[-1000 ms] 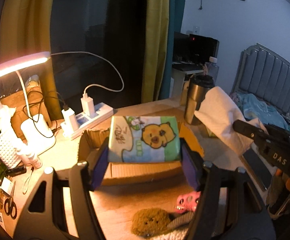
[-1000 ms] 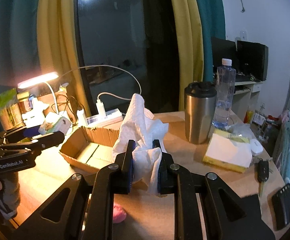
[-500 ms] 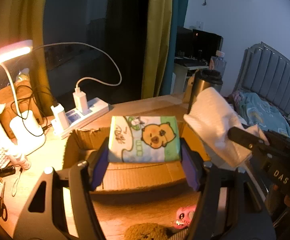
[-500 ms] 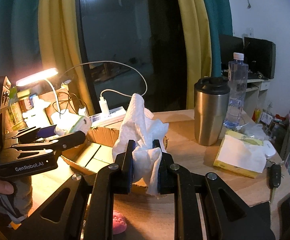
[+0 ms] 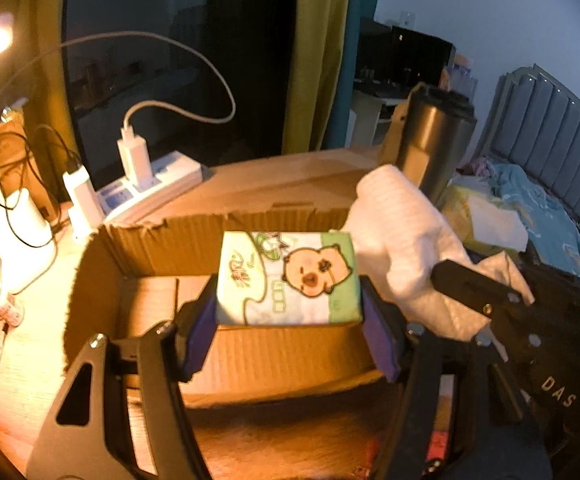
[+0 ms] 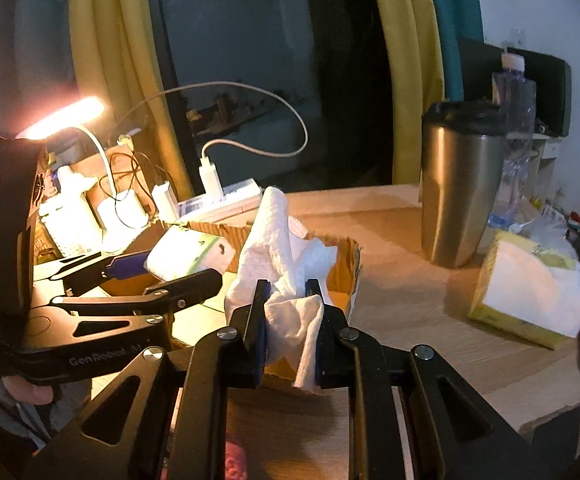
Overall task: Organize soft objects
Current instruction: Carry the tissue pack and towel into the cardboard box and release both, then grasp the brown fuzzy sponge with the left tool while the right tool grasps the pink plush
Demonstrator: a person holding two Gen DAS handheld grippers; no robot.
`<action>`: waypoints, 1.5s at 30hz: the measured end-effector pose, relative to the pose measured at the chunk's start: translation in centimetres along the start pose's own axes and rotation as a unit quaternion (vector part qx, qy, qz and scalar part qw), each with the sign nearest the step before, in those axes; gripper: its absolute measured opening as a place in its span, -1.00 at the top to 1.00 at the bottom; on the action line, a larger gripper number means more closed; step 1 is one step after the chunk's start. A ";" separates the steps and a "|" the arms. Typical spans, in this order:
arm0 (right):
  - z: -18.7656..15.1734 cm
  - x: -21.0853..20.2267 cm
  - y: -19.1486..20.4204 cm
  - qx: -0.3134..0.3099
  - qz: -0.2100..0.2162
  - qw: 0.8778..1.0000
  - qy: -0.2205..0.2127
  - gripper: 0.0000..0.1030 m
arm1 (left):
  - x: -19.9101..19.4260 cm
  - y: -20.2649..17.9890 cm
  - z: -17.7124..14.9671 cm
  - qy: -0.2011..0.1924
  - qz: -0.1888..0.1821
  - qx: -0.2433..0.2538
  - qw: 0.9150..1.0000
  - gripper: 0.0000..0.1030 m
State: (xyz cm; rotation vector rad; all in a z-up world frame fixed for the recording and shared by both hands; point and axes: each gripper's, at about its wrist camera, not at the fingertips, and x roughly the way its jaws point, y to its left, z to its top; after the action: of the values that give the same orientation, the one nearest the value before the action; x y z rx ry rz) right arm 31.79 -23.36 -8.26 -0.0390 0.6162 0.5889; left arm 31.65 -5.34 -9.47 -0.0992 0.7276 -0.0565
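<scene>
As held: 1 tissue pack (image 5: 288, 278), 1 cloth (image 6: 286, 276).

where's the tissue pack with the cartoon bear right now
The tissue pack is clamped in the left gripper, held above the open cardboard box. In the right wrist view it sits left of the white towel.

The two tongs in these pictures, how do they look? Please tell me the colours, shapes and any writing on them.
Both tongs are black, with two flat fingers on frames that have triangular cut-outs and silver screws. The left tongs carry purple pads; their side, seen from the right wrist, reads "GenRobot.AI". The right tongs have dark blue pads; their body in the left wrist view shows the letters "DAS". No cables show on them.
</scene>
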 end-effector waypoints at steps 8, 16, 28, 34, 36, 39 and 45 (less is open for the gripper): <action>-0.9 2.7 -0.3 0.000 0.001 0.999 0.035 0.64 | 2.8 -0.1 -0.8 0.037 -0.007 -0.006 0.999 -0.30; -1.0 3.3 -0.2 0.002 -0.006 0.999 0.045 0.58 | 3.9 0.6 -1.1 0.060 -0.006 -0.021 0.998 -0.30; 0.1 1.2 0.2 0.012 -0.022 0.999 0.026 0.03 | 1.6 1.5 -1.0 0.043 0.000 -0.025 0.999 -0.53; 0.4 -0.7 0.5 0.012 -0.037 0.999 0.012 0.01 | -0.3 2.1 -0.7 0.026 0.000 -0.032 0.999 -0.54; 0.5 -1.3 0.7 0.012 -0.042 0.999 0.008 0.00 | -1.1 2.2 -0.6 0.020 0.000 -0.033 0.999 -0.54; 0.5 -2.3 1.2 0.010 -0.045 0.999 0.003 0.00 | -2.1 2.2 -0.7 0.013 0.000 -0.035 0.999 -0.54; 0.2 -4.0 2.6 0.003 -0.047 0.999 -0.005 -0.01 | -4.4 2.2 -1.0 0.000 -0.004 -0.033 0.999 -0.54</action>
State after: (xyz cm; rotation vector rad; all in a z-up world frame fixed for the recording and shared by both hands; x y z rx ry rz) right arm 27.88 -23.20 -5.57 -0.0601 0.6032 0.4958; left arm 27.75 -2.80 -7.61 -0.1644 0.7295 -0.0396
